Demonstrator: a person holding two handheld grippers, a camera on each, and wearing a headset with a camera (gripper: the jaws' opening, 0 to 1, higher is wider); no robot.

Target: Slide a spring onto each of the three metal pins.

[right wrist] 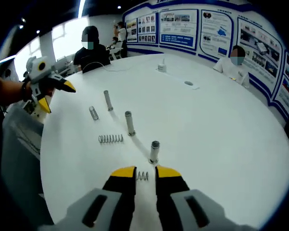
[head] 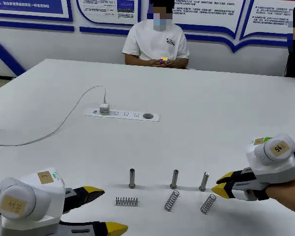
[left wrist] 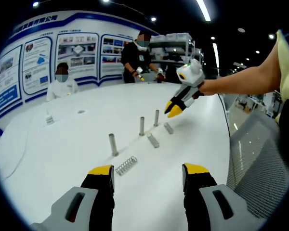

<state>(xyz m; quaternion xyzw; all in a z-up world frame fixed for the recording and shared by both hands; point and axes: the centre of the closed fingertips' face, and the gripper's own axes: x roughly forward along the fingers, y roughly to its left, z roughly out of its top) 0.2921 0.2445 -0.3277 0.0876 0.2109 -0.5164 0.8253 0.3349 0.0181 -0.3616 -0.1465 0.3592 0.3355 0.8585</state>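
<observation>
Three metal pins stand upright in a row on the white table: left pin [head: 132, 178], middle pin [head: 174, 179], right pin [head: 204, 181]. A spring lies flat in front of each: left spring [head: 126, 201], middle spring [head: 171, 200], right spring [head: 208, 203]. My left gripper [head: 105, 209] is wide open at the lower left, short of the left spring [left wrist: 126, 165], with nothing in it. My right gripper [head: 221, 184] hovers just right of the right pin [right wrist: 154, 152]. Its jaws stand a narrow gap apart, with the right spring [right wrist: 142, 176] lying just beyond the tips.
A white power strip [head: 122, 114] with a plugged-in charger [head: 104, 108] and a trailing cable [head: 64, 123] lies mid-table, well behind the pins. A person [head: 156, 42] sits at the far edge. Bare table surrounds the pins.
</observation>
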